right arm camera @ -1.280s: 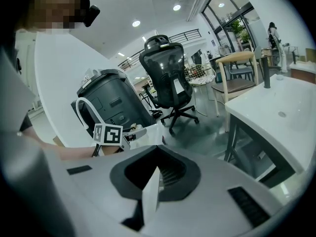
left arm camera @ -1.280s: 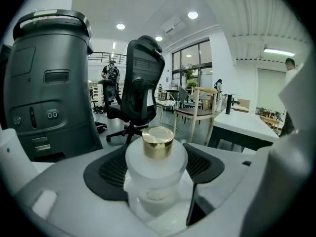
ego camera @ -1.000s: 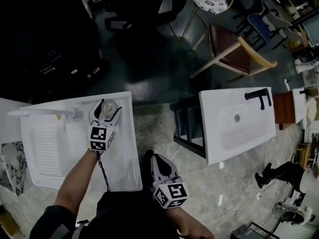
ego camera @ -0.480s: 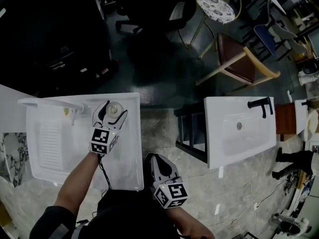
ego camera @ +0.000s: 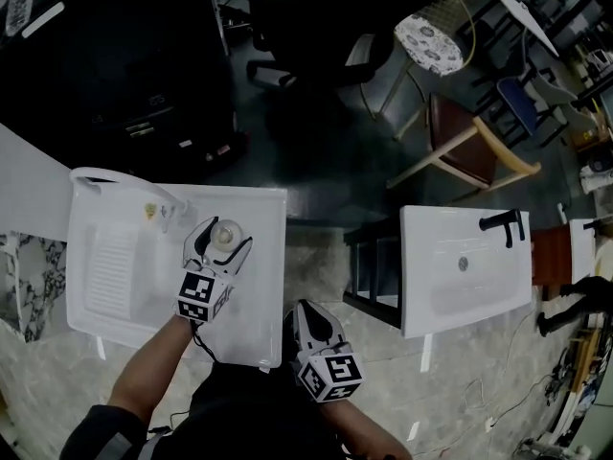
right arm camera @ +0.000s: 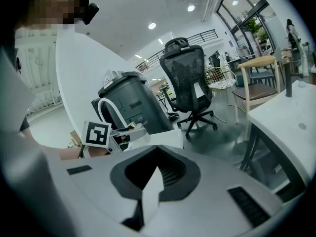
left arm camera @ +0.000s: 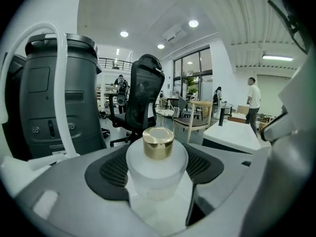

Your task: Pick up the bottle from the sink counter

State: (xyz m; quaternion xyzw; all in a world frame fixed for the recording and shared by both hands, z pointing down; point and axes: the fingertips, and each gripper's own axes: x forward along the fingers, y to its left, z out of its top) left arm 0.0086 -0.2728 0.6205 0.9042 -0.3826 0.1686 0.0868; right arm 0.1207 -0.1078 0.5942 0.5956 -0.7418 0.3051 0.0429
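Jaws of the left gripper [ego camera: 218, 247] are closed around the bottle [left arm camera: 157, 164]; in the left gripper view the dark pads [left arm camera: 106, 169] sit against both sides of its frosted body, below the gold cap [left arm camera: 158, 142]. Jaws of the right gripper [ego camera: 308, 314] are together and hold nothing; this gripper hangs off the counter, lower centre of the head view.

Bottle position: left of centre in the head view, on or just above the sink counter [ego camera: 263, 295], beside the basin's right rim. Whether its base has left the surface cannot be told.

Step, as judged: grasp made, lift not yet evident. The next move calls for a straight upward raise with the bottle kept upright. The frosted body looks smooth, so firm pressure seems wise. The lift should stay clear of the white faucet [ego camera: 120, 178] in the upper left.

Count:
- bottle: one
- grippers: two
- white sinks plainly seen: two, the second sink [ego camera: 460, 286] at right
- black faucet [ego camera: 505, 221] on that sink: one
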